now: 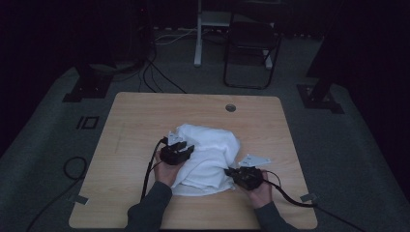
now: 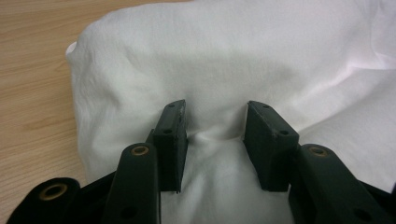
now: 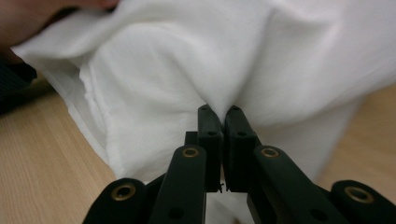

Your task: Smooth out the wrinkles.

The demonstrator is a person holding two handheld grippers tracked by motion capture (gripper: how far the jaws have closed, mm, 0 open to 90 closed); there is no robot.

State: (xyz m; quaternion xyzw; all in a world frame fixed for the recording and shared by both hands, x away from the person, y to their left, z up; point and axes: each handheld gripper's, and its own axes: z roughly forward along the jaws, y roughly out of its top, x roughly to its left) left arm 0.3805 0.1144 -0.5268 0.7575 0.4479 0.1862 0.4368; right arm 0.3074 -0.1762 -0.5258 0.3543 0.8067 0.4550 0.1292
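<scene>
Both forearms came in from six o'clock in the high view, sleeves dark, each hand wrapped around a black gripper from beneath. The left gripper [image 1: 177, 149] sat near the middle of the frame, pointing toward one o'clock, its jaws standing partly apart with a clear gap between the pads [image 2: 173, 140]. The right gripper [image 1: 231, 171] lay at about four o'clock from the left one, pointing toward ten o'clock, its jaws pressed together on a pinch of white cloth [image 3: 187, 70].
</scene>
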